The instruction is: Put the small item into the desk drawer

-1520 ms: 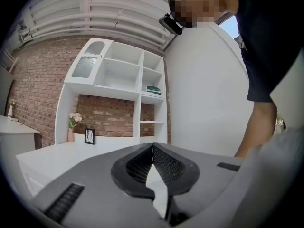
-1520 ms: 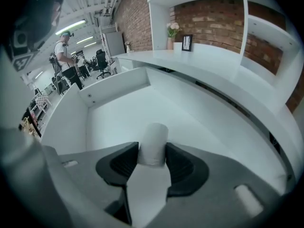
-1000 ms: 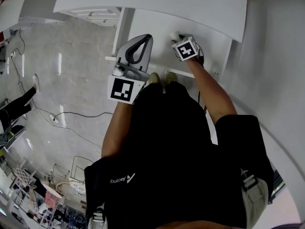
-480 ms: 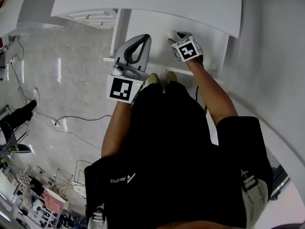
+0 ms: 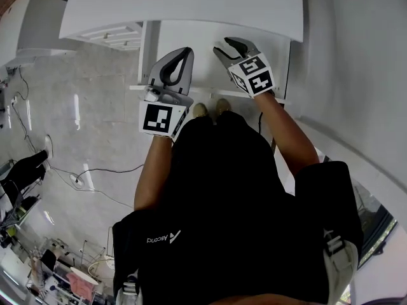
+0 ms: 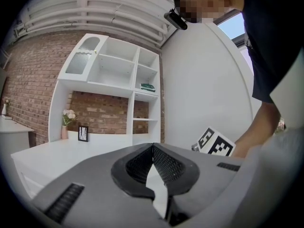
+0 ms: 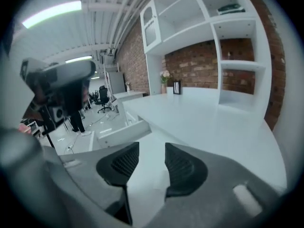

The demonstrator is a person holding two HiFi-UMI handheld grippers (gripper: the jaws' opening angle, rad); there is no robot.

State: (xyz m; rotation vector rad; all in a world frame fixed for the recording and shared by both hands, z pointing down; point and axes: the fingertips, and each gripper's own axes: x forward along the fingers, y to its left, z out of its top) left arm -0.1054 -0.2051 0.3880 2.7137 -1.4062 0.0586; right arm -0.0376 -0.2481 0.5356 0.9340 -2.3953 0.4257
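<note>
Hovering over open desk drawer (image 5: 205, 61), right tool (image 5: 222, 44) apart, just narrowing, empty, left tool (image 5: 186, 51) closed, drawer contents unseen

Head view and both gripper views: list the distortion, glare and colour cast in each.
Head view: fisheye bows the white desk edge, and light streaks glare on the glossy floor. Left gripper view: black round vignette; the shelf unit leans and curves. Right gripper view: bluish cast, with the ceiling light strip blown out.
</note>
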